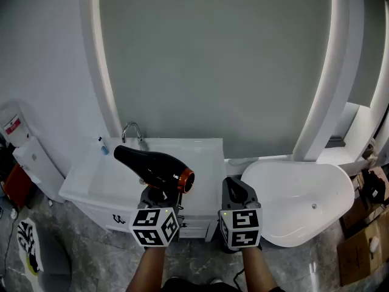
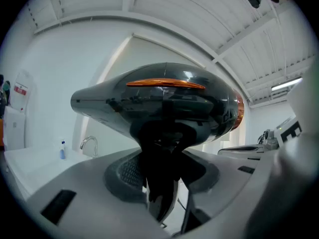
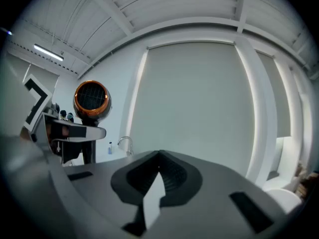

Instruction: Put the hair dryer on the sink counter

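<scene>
A black hair dryer (image 1: 155, 168) with an orange ring at its rear hangs in the air over the front of the white sink counter (image 1: 88, 184). My left gripper (image 1: 157, 193) is shut on the hair dryer's handle, and the body (image 2: 159, 103) fills the left gripper view above the jaws. The nozzle points left toward the faucet (image 1: 131, 129). My right gripper (image 1: 236, 187) is shut and holds nothing, just right of the left one. The right gripper view shows the dryer's grilled rear (image 3: 91, 99) at the left.
A small blue-capped bottle (image 1: 103, 148) stands at the counter's back left. A white bathtub (image 1: 304, 199) lies to the right, with cardboard boxes (image 1: 358, 248) beyond it. A water dispenser (image 1: 24, 154) stands at the far left. A big rounded window panel rises behind.
</scene>
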